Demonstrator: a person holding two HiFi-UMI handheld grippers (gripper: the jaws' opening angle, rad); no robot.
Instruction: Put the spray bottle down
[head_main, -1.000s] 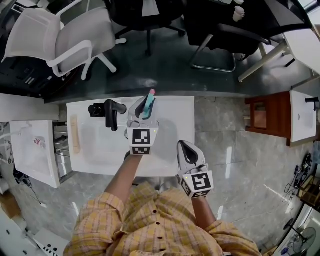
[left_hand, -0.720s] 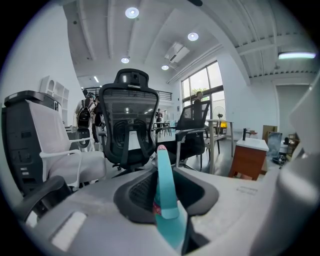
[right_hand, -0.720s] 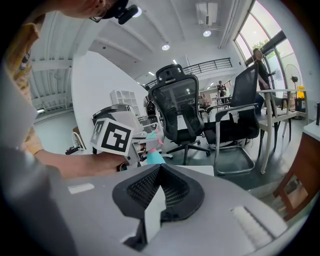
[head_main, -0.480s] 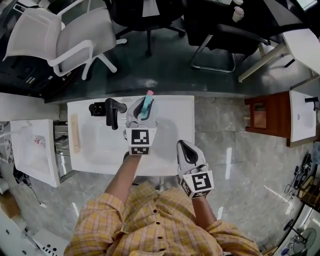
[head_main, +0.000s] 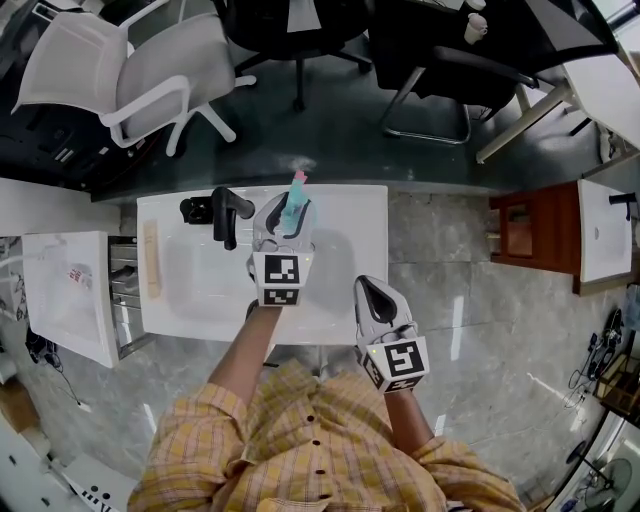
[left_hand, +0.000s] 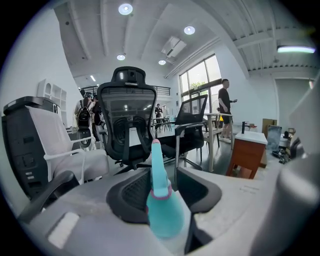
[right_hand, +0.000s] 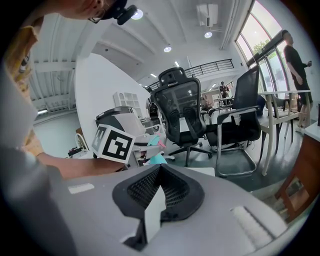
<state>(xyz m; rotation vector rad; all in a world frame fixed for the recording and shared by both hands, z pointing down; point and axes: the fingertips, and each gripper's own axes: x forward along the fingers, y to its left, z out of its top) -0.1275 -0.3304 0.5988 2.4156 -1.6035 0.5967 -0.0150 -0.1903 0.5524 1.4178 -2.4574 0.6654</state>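
Teal spray bottle (left_hand: 162, 212) stands between the left gripper's (head_main: 284, 218) jaws, which have just opened wide. Right gripper (head_main: 372, 297) is closed and empty. White table (head_main: 190, 290); office chairs (head_main: 130, 80) at twelve o'clock.

Teal spray bottle (head_main: 291, 210) with a pink collar and pink-tipped nozzle, standing nozzle-up, near the middle of the white bench's (head_main: 190, 280) far edge

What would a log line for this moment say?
left hand-held gripper: jaws just been opening, spray bottle between them, over white table | right hand-held gripper: shut, empty
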